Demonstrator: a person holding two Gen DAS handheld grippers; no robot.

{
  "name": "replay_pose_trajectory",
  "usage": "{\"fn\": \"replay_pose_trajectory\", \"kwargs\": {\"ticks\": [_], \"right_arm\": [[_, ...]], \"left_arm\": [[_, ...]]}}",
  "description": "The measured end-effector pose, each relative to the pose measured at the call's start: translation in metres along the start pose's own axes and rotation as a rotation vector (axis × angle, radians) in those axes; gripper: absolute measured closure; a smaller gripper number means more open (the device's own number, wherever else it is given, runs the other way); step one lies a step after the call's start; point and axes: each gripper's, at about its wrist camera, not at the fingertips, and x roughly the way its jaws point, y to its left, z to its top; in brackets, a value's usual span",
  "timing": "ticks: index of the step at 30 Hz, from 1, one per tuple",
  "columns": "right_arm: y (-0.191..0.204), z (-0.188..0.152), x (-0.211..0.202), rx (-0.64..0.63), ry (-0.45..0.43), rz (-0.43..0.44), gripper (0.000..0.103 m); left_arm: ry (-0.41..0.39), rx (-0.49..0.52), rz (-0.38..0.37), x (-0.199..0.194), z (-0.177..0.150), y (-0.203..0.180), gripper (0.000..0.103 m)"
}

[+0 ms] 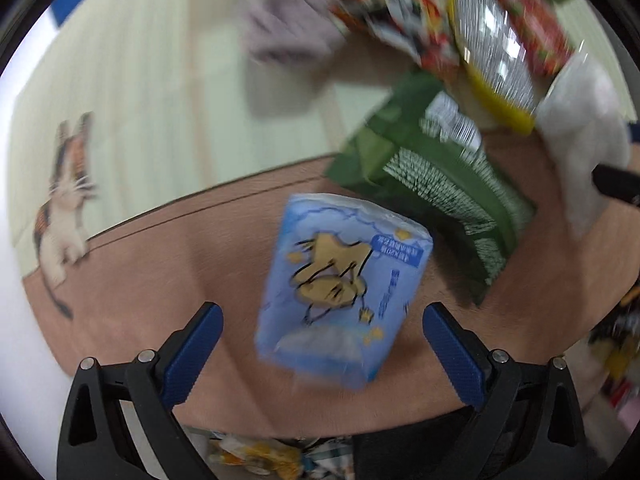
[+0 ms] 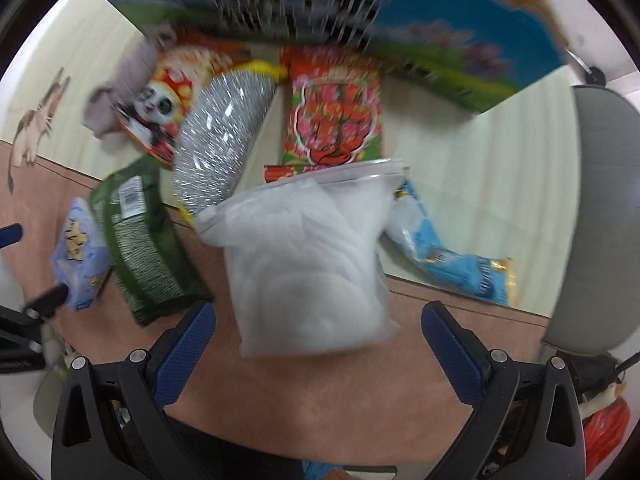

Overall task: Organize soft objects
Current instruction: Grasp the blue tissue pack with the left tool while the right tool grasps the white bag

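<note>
A light blue tissue pack [image 1: 340, 288] with a yellow cartoon lies on the brown mat [image 1: 160, 256], between the fingers of my open left gripper [image 1: 322, 328]; it also shows in the right wrist view [image 2: 80, 256]. A clear bag of white cotton pads [image 2: 308, 264] lies between the fingers of my open right gripper [image 2: 318, 328]; it shows at the right in the left wrist view [image 1: 584, 136]. A green packet [image 1: 436, 184] lies between the two, also seen in the right wrist view [image 2: 144, 240].
Behind lie a silver-and-yellow pack [image 2: 220, 136], a red flowered packet [image 2: 336, 120], a panda packet [image 2: 160, 108], a grey cloth [image 1: 288, 24], a blue snack bag [image 2: 452, 260] and a large blue-green box [image 2: 320, 20]. A grey chair [image 2: 596, 220] stands right.
</note>
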Motion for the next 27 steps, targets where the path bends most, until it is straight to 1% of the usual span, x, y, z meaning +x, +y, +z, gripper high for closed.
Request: {"fn": "replay_pose_trajectory", "kwargs": {"ticks": [1, 2, 3, 6, 8, 10, 11, 12, 16, 18, 20, 23, 25, 27], "right_arm": [[0.001, 0.002, 0.006, 0.003, 0.010, 0.012, 0.000], [0.000, 0.005, 0.013, 0.006, 0.023, 0.021, 0.000], [0.001, 0.007, 0.020, 0.005, 0.036, 0.031, 0.000], [0.004, 0.015, 0.042, -0.003, 0.064, 0.010, 0.000], [0.006, 0.018, 0.054, -0.004, 0.077, -0.007, 0.000], [0.004, 0.024, 0.060, 0.015, 0.082, -0.006, 0.001], [0.004, 0.025, 0.062, 0.036, 0.082, 0.001, 0.002], [0.004, 0.025, 0.064, 0.061, 0.083, 0.008, 0.006], [0.004, 0.022, 0.066, 0.127, 0.095, 0.021, 0.016], [0.007, 0.018, 0.067, 0.154, 0.087, 0.020, 0.019], [0.009, 0.011, 0.066, 0.194, 0.077, 0.020, 0.025], [0.005, -0.002, 0.061, 0.255, 0.071, 0.050, 0.029], [0.006, -0.014, 0.057, 0.295, 0.059, 0.080, 0.030], [0.006, -0.022, 0.053, 0.329, 0.040, 0.109, 0.030]], "left_arm": [[0.008, 0.004, -0.002, 0.005, 0.002, -0.001, 0.011], [0.020, -0.001, -0.007, 0.011, 0.003, -0.002, 0.028], [0.026, -0.011, -0.021, 0.014, 0.004, -0.001, 0.033], [0.018, -0.109, -0.096, 0.016, 0.003, 0.011, 0.035], [0.013, -0.190, -0.137, 0.014, 0.000, 0.023, 0.040], [0.016, -0.263, -0.180, 0.014, -0.004, 0.032, 0.041], [0.016, -0.290, -0.194, 0.015, -0.006, 0.036, 0.042], [0.014, -0.308, -0.203, 0.012, -0.009, 0.039, 0.042], [-0.003, -0.334, -0.201, 0.009, -0.016, 0.043, 0.049], [-0.010, -0.342, -0.205, 0.002, -0.024, 0.049, 0.053], [-0.021, -0.350, -0.206, -0.012, -0.032, 0.058, 0.057], [-0.047, -0.358, -0.208, -0.028, -0.038, 0.068, 0.059], [-0.062, -0.368, -0.219, -0.045, -0.048, 0.082, 0.059], [-0.079, -0.373, -0.228, -0.062, -0.056, 0.087, 0.060]]}}
